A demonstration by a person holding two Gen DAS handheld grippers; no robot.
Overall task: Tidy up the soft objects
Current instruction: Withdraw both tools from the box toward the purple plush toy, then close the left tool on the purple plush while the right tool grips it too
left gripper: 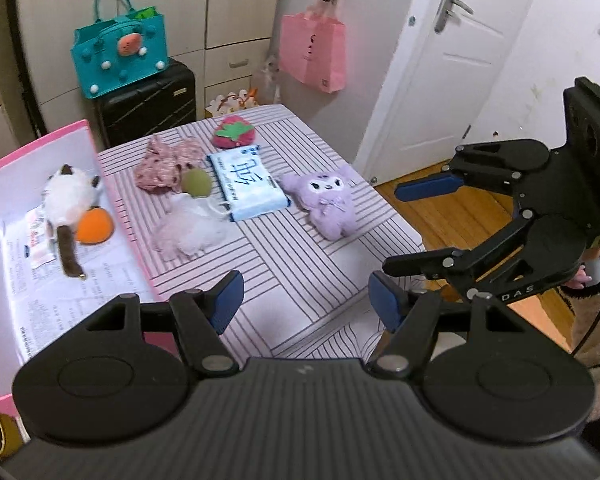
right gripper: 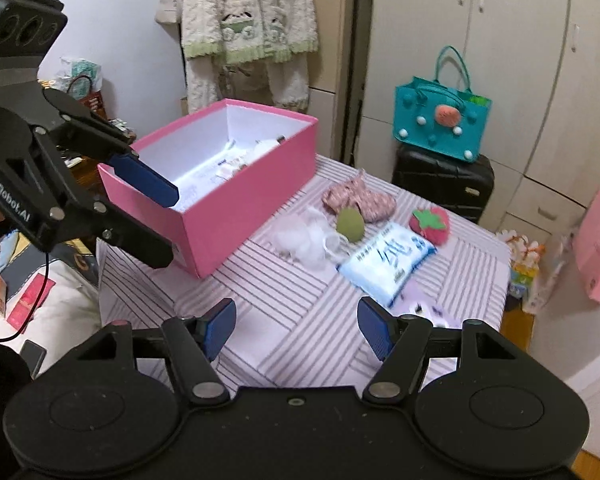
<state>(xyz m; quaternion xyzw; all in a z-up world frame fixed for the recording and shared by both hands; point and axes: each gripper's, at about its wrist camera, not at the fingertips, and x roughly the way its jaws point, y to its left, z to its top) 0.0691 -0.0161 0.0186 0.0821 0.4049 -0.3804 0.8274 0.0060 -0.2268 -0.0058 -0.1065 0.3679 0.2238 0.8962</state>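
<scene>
Fingers on the left gripper point(left gripper: 306, 300) and right gripper point(right gripper: 296, 330) are spread, pinching nothing. Soft things lie mid-frame on the striped table point(left gripper: 300, 264): a fuzzy purple plush point(left gripper: 329, 204), a crinkly tissue pack point(left gripper: 249, 185), a felt strawberry point(left gripper: 235, 133). Best to pinch the plush's fat middle, then carry it to the stiff pink box point(right gripper: 236, 204) at left.

Readable marks are few. White lettering "GenRobot.AI" runs along the black body of the left tool point(right gripper: 162, 224), seen from the right wrist view. Letters "D A S" show in white on the frame of the right tool point(left gripper: 400, 228), seen from the left wrist view. The blue-and-white tissue pack point(left gripper: 249, 185) carries one large blue Chinese character reading 纸; its smaller print is too fine to read. Printed sheets lining the pink box point(left gripper: 40, 240) are illegible.
</scene>
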